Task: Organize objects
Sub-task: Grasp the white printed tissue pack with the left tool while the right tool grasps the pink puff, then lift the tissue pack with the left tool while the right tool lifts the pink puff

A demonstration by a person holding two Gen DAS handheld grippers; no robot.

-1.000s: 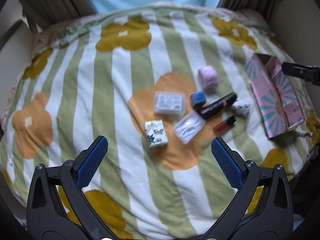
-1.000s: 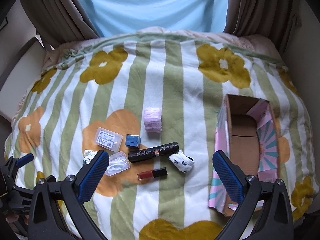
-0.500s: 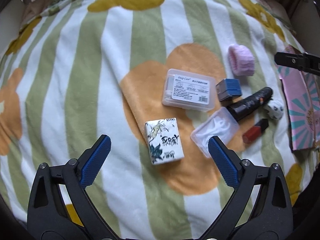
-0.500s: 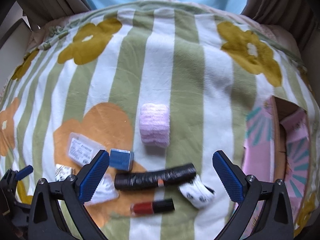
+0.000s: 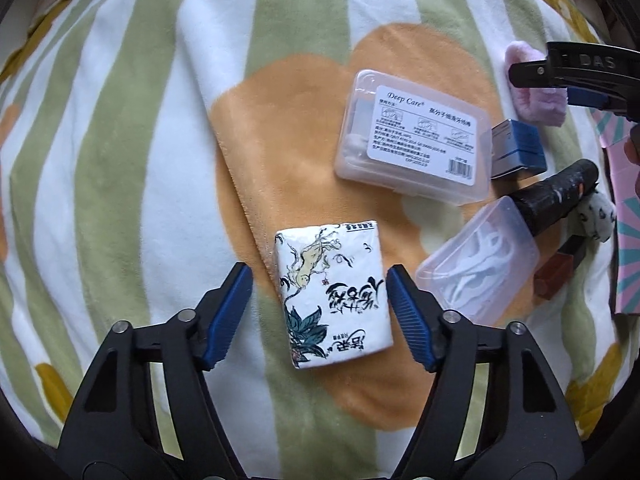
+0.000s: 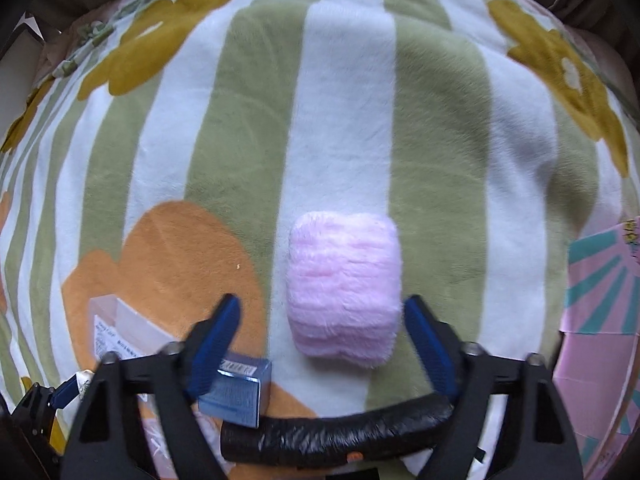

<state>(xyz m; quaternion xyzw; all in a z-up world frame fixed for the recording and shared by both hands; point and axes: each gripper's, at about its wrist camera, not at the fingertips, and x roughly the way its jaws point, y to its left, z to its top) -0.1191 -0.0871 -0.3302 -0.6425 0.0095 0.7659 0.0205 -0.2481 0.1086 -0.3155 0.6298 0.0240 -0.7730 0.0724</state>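
Two grippers closing over items on a striped blanket (image 5: 120,160)

Left gripper (image 5: 318,312) fingers close around the tissue pack (image 5: 334,292), not yet pinching; right gripper (image 6: 320,336) fingers close beside the pink fluffy roll (image 6: 344,284), gaps visible.

Tissue pack (image 5: 334,294) between closing left gripper (image 5: 318,302) fingers (image 5: 228,312).

Two black handheld grippers.
Left gripper (image 5: 318,306) and right gripper (image 6: 322,334): ribbed blue pads, silver screws.
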